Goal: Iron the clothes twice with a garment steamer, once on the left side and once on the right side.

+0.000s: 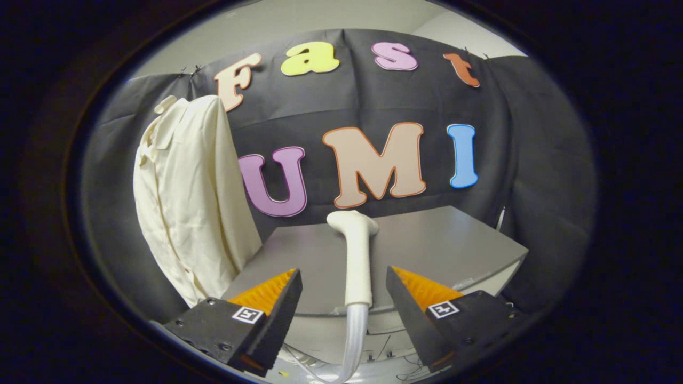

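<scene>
Two fingers (344, 298) spread wide, gripping nothing, flanking the steamer handle (356, 261) over the table (448, 240). Likely rigid, light, hose-tethered: best clamped mid-handle. Soft shirt (187, 197) hanging beyond, left.

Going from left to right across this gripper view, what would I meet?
Shirt hanging against the booth wall → left finger → steamer handle lying on the grey table, in the gap of the open gripper → right finger.
</scene>
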A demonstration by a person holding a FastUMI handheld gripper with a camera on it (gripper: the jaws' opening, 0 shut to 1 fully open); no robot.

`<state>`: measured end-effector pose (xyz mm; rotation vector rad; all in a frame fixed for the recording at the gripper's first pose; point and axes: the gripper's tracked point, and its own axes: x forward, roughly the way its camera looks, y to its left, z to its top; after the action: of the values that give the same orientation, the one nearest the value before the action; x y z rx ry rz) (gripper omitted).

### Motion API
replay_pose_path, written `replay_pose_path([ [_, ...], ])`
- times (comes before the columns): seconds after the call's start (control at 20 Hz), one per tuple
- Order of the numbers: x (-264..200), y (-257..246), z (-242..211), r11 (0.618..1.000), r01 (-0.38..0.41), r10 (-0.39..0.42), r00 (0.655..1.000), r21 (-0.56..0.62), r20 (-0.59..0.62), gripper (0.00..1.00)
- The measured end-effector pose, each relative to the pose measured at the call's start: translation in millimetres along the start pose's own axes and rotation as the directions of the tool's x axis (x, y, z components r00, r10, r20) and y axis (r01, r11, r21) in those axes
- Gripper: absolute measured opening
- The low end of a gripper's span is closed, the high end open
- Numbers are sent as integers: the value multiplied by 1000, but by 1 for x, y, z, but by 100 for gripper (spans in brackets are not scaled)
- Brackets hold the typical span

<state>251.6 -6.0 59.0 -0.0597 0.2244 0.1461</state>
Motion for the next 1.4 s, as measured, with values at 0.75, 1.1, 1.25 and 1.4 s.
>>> replay_pose_path([
  [0.75,129,-7,28,998,-15,-4,960,-65,-280,87],
  [1.1,149,-11,12,1000,-7,4,885,-4,-465,62],
  [1.25,148,-8,18,1000,4,-10,897,-14,-443,55],
  [1.4,145,-7,26,1000,-19,19,928,5,-371,49],
])
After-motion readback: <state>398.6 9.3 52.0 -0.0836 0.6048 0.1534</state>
